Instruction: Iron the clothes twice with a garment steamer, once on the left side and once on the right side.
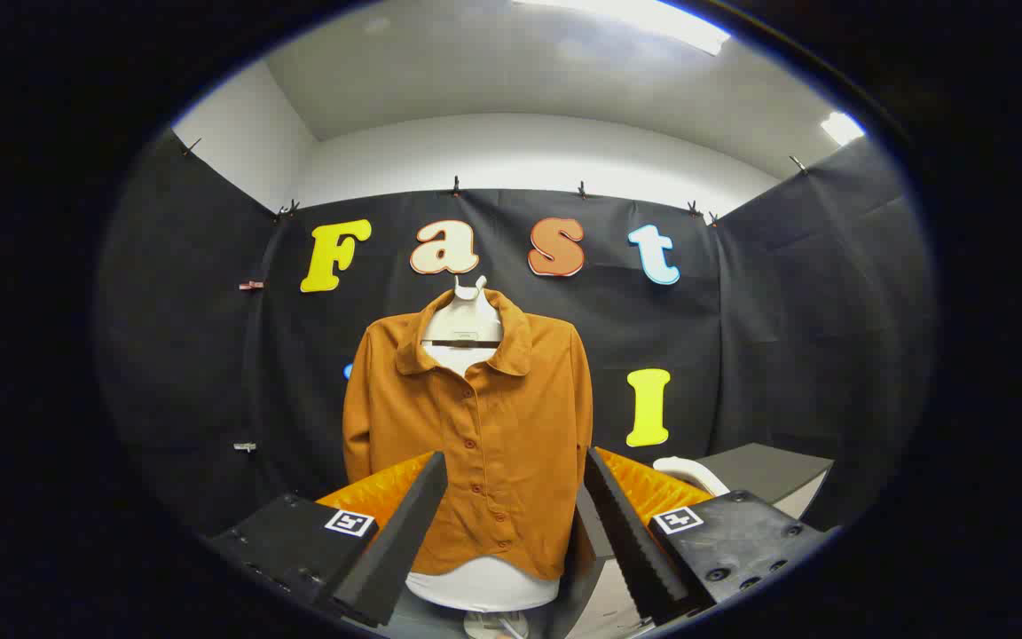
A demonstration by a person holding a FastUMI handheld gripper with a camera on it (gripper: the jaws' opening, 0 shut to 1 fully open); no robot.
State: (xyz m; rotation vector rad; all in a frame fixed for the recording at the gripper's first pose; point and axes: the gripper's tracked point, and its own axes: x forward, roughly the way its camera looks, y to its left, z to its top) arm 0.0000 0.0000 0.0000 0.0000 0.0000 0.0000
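Gripper (511, 524) fingers spread, empty. Orange button shirt (471, 426) on mannequin beyond them, centred. White steamer handle (688, 472) right, half hidden behind finger; risk: blind reach knocks it instead of gripping.

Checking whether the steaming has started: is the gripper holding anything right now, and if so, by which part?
Nothing is held. The gripper is open, its fingers spread with nothing pressed between them; the orange shirt hangs on a mannequin beyond them.

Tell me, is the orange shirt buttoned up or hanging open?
Buttoned up. The orange shirt hangs closed on the mannequin, beyond the open hand-held gripper, which holds nothing.
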